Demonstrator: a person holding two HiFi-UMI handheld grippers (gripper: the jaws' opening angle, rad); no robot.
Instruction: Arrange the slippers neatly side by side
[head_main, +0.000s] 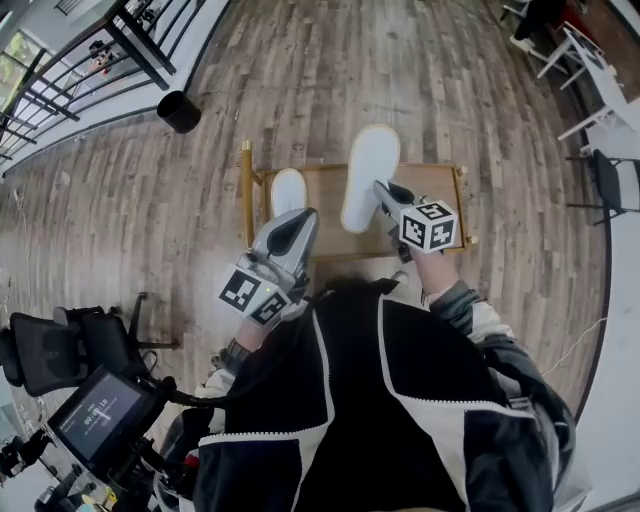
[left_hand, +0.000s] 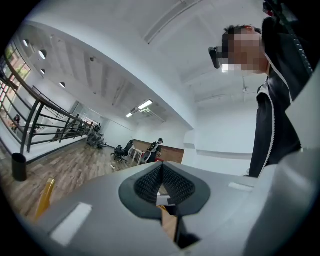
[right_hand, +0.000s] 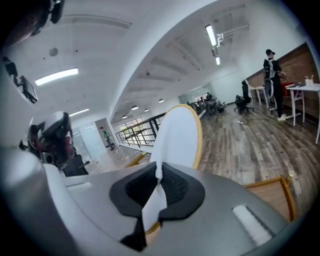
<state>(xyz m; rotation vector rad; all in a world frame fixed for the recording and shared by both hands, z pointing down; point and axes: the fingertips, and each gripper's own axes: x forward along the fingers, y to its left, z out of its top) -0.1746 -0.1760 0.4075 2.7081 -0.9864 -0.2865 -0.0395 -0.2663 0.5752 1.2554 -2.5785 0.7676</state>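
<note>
Pinching a white slipper by a thin fold of its fabric, the right gripper holds it above a wooden tray on the plank floor. In the right gripper view the jaws of that gripper press on the white fold, and the slipper stands up beyond them, showing a pale face with a tan rim. The tray's edge shows lower right.

A second slipper, also white, lies on the left part of the tray, well apart from the first. The left gripper hangs just over its near end. Whether they touch cannot be told. In the left gripper view this gripper has its jaws pressed together, with no slipper showing beyond them; it looks out level over the room.

A black bin stands on the floor far left of the tray.
</note>
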